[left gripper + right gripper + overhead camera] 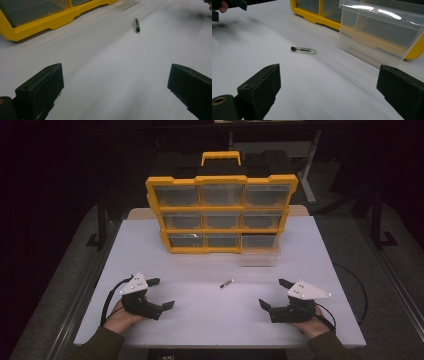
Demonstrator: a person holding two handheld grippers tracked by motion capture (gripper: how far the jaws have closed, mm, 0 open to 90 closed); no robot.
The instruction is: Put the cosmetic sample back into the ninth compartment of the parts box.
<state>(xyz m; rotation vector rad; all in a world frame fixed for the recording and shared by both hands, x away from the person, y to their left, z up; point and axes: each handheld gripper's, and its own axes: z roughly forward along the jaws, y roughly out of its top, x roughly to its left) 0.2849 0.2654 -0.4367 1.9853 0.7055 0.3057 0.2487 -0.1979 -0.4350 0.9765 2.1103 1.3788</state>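
Vial: small clear glass vial point(227, 283) with black cap is lying alone between the grippers.
Drawer: clear plastic drawer point(259, 256) is jutting from the yellow organiser point(221, 212).
Grippers: left gripper point(161, 293) and right gripper point(274, 294) are resting spread wide, holding nothing.

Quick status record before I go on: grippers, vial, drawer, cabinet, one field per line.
left gripper: open, holding nothing, near table edge
right gripper: open, holding nothing, near table edge
vial: small, clear, dark cap, lying on its side between the grippers, untouched
clear drawer: pulled out, standing on the table before the cabinet's bottom right slot
cabinet: yellow, nine slots, upright
table: white
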